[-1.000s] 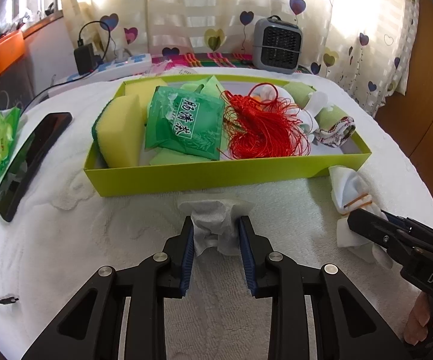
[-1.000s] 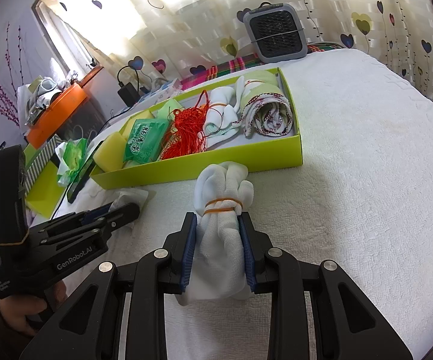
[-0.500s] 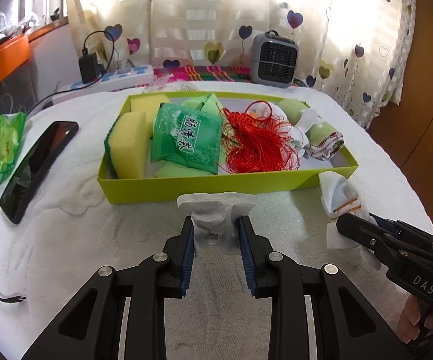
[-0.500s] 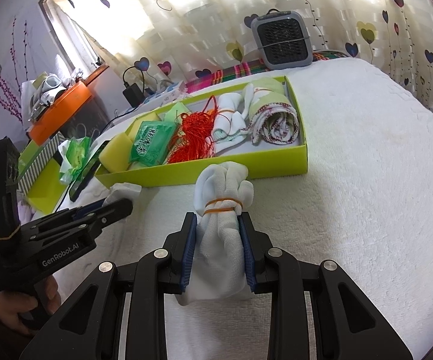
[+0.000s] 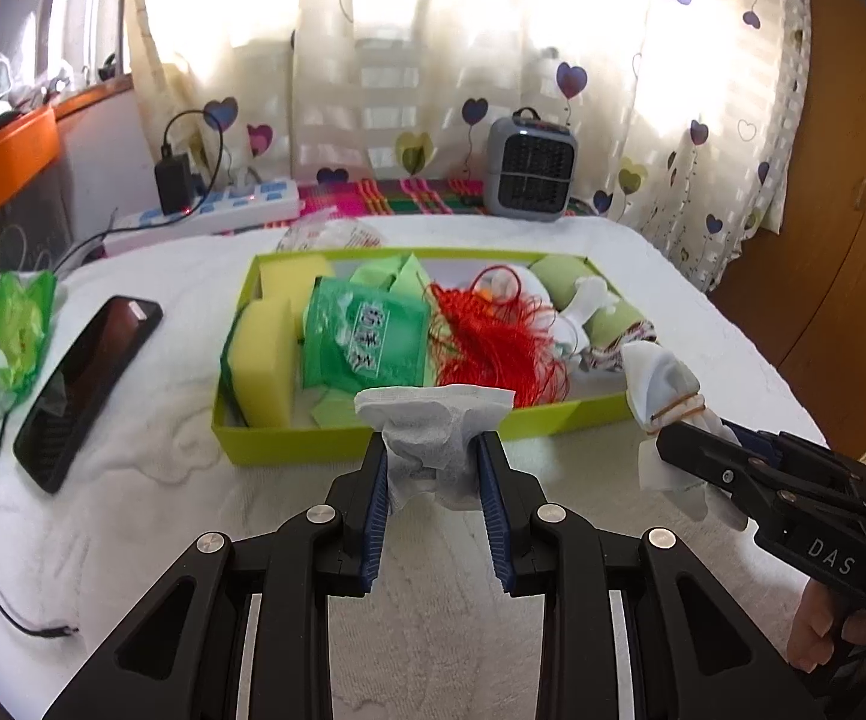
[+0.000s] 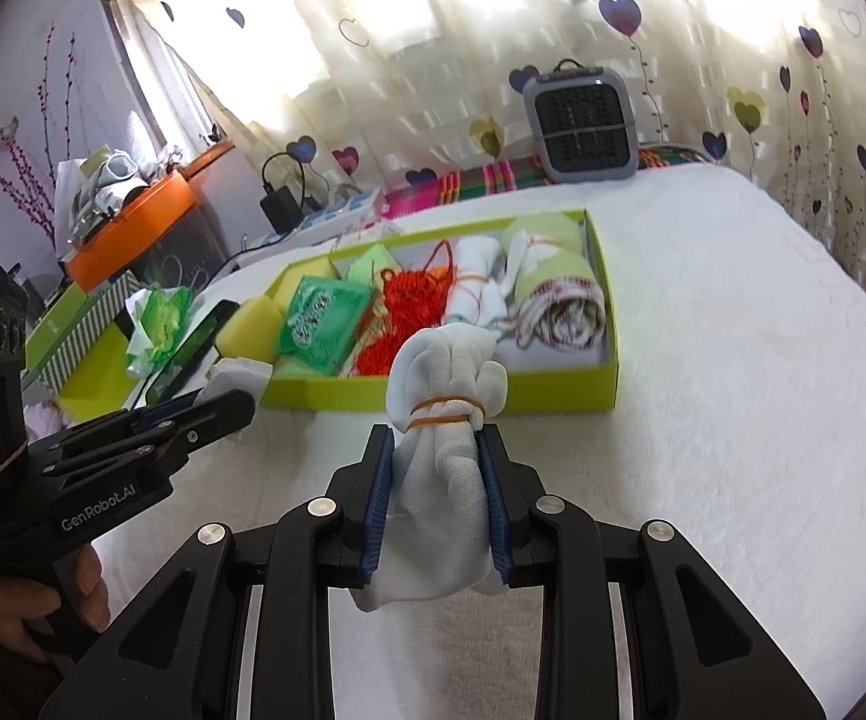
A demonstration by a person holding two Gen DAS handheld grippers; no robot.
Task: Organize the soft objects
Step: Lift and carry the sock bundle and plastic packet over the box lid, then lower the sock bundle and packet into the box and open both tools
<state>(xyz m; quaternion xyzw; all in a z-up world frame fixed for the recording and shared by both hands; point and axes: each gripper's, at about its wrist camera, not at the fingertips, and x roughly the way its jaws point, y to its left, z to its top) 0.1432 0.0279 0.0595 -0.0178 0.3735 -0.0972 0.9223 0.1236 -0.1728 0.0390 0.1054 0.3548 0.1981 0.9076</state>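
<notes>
A crumpled white tissue [image 5: 433,444] is pinched between the left gripper [image 5: 433,474] fingers, a banded white cloth bundle [image 6: 439,450] between the right gripper [image 6: 436,480] fingers, both before the green box [image 6: 553,387]. Each should be carried over the near wall, then released into free space. Only the right view shows room beside the rolled towel [image 6: 559,294].

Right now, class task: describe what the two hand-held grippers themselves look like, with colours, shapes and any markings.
Both are black plastic tools with two angular fingers, triangular cut-outs, silver round bolts and ribbed blue pads. The left gripper shows white "GenRobot.AI" lettering on its side and a thin gold band on its upright block. The right gripper carries white "DAS" lettering. Each has a pistol-style handle; no sleeves show.
</notes>
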